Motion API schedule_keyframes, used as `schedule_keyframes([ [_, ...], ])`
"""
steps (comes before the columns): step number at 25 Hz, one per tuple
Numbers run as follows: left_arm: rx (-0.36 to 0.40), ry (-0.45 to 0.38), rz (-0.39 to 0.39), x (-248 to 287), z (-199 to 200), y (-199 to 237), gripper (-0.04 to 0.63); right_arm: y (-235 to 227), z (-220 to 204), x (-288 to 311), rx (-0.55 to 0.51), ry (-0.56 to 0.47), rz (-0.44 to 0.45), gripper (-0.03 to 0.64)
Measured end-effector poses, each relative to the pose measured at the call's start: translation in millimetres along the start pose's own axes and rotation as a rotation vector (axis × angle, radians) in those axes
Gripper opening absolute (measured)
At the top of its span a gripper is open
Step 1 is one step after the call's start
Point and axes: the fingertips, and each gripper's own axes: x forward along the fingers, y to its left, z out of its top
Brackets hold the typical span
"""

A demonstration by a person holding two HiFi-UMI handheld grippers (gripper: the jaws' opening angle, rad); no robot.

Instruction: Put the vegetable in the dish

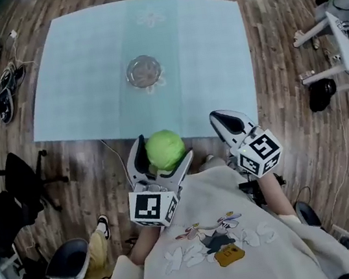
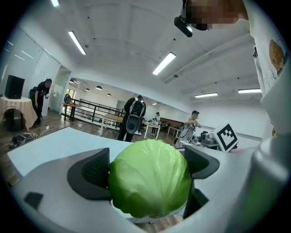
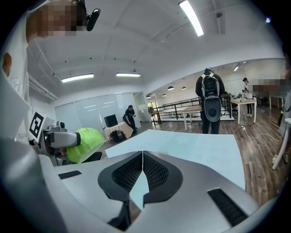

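**Cabbage in the left gripper, dish out at mid-table**

From the head view, the left gripper [image 1: 162,154] is up close to the person's chest, and the round green cabbage [image 1: 165,148] sits squarely between its jaws. The left gripper view confirms it: both dark ribbed pads [image 2: 94,170] press against the cabbage's sides, one on each flank, with the jaws spread as wide as the head itself. That's a firm clamp, and the cabbage fills most of the lower frame.

The cabbage is off the table. It hangs just short of the near edge of the pale blue table [image 1: 84,64], above the wooden floor [image 1: 284,85]. The clear glass dish [image 1: 144,71] sits near the middle of the tabletop, well apart from the cabbage and straight ahead of it.

On the other side, the right gripper [image 1: 224,118] is held just beside the left, its tips reaching over the table's near edge. Its own view shows the jaws brought together, with the pads meeting at the tips and nothing gripped between them — only a sliver of blue tabletop shows through the slot beneath. The cabbage is visible off to that view's left.

Around the edges — a black chair [image 1: 26,175] stands on the floor to the left of the table, and a person with a backpack [image 3: 210,98] stands beyond the table's far end.
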Motion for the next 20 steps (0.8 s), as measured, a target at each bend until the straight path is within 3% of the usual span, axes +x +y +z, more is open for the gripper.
schedule_keyframes([
  [7, 0.003, 0.027, 0.049, -32.6, -0.1, 89.2, 0.523, 50.8, 6.3, 73.7, -0.003, 0.023, 0.028, 0.023],
  [20, -0.005, 0.031, 0.009, -19.7, -5.1, 124.1, 0.523, 54.8, 13.6, 108.9, -0.008, 0.019, -0.009, 0.023],
])
